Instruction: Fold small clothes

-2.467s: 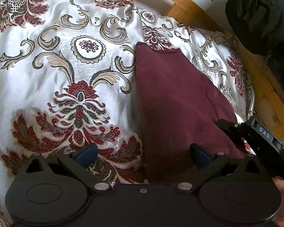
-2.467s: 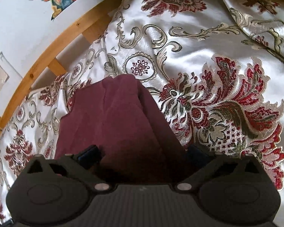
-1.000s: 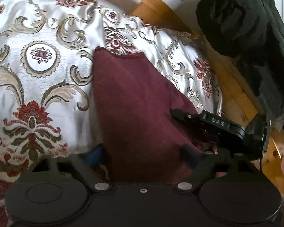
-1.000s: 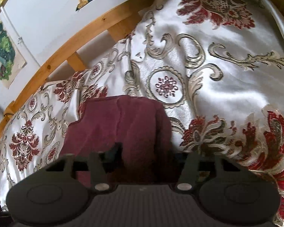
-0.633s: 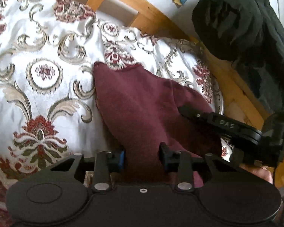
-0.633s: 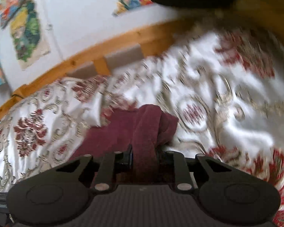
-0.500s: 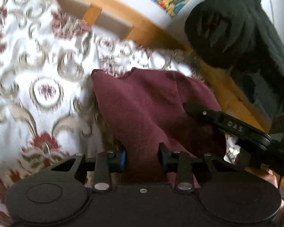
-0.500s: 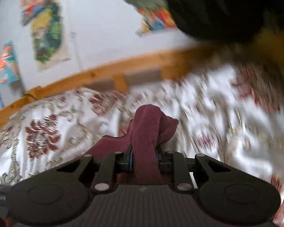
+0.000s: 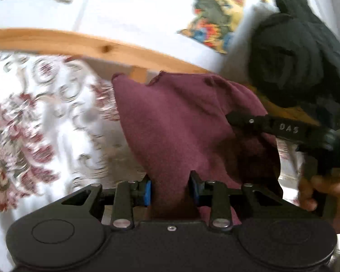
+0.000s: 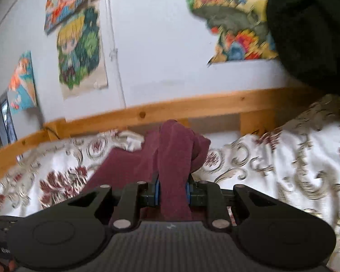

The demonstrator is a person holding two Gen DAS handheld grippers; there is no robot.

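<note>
A dark maroon garment (image 9: 176,122) hangs lifted above a white bedspread with red and gold flowers (image 9: 40,122). My left gripper (image 9: 171,189) is shut on its near edge, the cloth bunched between the blue pads. My right gripper (image 10: 172,191) is shut on another part of the same garment (image 10: 174,156), which rises in a fold ahead of the fingers. The right gripper also shows in the left wrist view (image 9: 283,129), at the garment's right side.
A wooden bed rail (image 10: 192,108) runs along the far side of the bedspread (image 10: 283,170). A black padded coat (image 9: 299,52) hangs at the right. Colourful pictures (image 10: 81,52) are stuck on the white wall.
Both grippers closed on the maroon garment and lifted it off the bedspread. Both views have tilted up toward the wall and rail.
</note>
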